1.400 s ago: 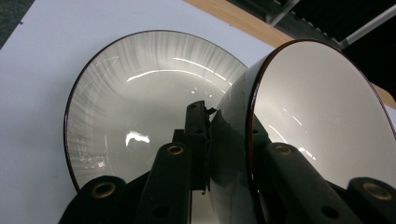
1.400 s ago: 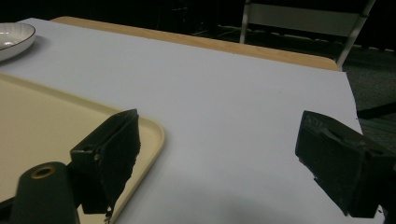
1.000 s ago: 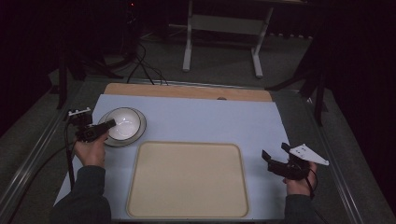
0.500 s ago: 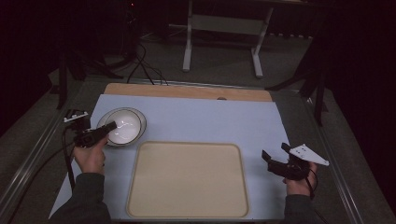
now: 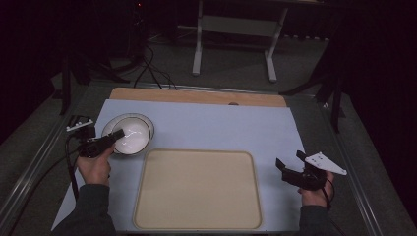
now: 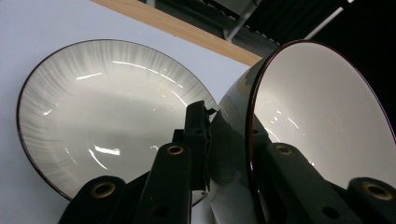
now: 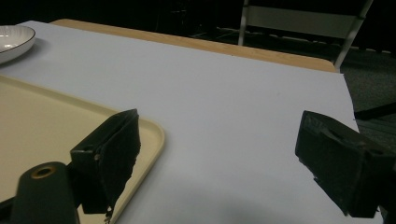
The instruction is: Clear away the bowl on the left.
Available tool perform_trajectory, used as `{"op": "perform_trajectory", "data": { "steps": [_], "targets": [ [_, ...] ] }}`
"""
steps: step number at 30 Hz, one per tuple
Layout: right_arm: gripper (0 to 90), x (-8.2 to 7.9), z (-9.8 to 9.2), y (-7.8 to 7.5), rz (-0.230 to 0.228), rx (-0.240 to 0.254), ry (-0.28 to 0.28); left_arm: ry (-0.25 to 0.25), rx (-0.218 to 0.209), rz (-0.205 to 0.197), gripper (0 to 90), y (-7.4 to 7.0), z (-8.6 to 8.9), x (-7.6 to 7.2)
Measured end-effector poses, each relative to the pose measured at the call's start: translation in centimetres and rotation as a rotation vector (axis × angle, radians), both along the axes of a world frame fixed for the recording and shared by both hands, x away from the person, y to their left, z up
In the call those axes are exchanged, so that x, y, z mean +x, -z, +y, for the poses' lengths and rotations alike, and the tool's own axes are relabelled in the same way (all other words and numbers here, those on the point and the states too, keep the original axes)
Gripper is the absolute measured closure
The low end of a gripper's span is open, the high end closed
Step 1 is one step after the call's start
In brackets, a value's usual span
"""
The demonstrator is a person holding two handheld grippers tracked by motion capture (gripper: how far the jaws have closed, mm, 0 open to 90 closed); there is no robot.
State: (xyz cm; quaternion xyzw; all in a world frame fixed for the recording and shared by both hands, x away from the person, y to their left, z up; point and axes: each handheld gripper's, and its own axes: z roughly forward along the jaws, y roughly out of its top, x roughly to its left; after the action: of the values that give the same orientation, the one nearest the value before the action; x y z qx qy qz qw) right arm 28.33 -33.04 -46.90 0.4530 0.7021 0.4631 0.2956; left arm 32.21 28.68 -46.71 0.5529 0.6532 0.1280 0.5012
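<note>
A white bowl [image 5: 135, 138] with a dark rim is tipped up over a pale grey plate [image 5: 113, 123] at the left of the blue mat. My left gripper [image 5: 117, 134] is shut on the bowl's near rim. In the left gripper view the bowl [image 6: 322, 116] leans to the right with one jaw inside its wall and one outside, my left gripper [image 6: 229, 140] clamping it, and the plate [image 6: 93, 107] lies flat behind. My right gripper [image 5: 289, 160] hovers open at the right, its jaws wide apart [image 7: 219, 140] over bare mat.
A large cream tray [image 5: 196, 191] lies empty at the middle front; its corner [image 7: 140, 130] sits beside my right gripper's left jaw. A wooden strip [image 5: 196, 96] runs along the mat's far edge. Beyond it are a dark floor, cables and a table frame [image 5: 233, 29].
The left gripper has swung to point right and closed on the bowl's rim, tipping the bowl up off the plate. The right gripper has stayed put.
</note>
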Motion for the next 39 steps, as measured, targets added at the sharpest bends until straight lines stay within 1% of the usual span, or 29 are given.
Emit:
{"op": "perform_trajectory", "data": {
  "steps": [4,5,8,16,26,30,39],
  "targets": [
    [13.5,0.0,0.0,0.0,-0.001,-0.001,0.000,0.006,-0.014,-0.011,79.2,-0.2,0.0,-0.2],
    [13.5,0.0,0.0,0.0,-0.002,-0.001,0.001,0.014,-0.012,-0.014,79.2,-0.4,0.0,-0.3],
    [13.5,-0.1,0.0,-0.1,-0.003,0.000,0.001,0.017,-0.017,-0.021,79.2,-0.6,-0.1,-0.5],
    [13.6,-0.1,-0.1,-0.1,-0.002,0.004,-0.001,0.039,-0.041,-0.056,79.1,-1.4,0.0,-1.3],
    [13.6,0.0,0.0,0.0,-0.002,0.003,-0.004,0.072,-0.023,-0.073,79.1,-2.1,-0.8,-1.4],
    [13.6,0.0,-0.1,0.0,-0.002,0.002,-0.002,0.088,-0.029,-0.081,79.0,-2.4,-1.2,-1.4],
    [13.6,0.0,-0.1,-0.1,-0.006,0.003,-0.002,0.118,-0.025,-0.097,79.0,-2.9,-1.9,-1.6]
  ]
}}
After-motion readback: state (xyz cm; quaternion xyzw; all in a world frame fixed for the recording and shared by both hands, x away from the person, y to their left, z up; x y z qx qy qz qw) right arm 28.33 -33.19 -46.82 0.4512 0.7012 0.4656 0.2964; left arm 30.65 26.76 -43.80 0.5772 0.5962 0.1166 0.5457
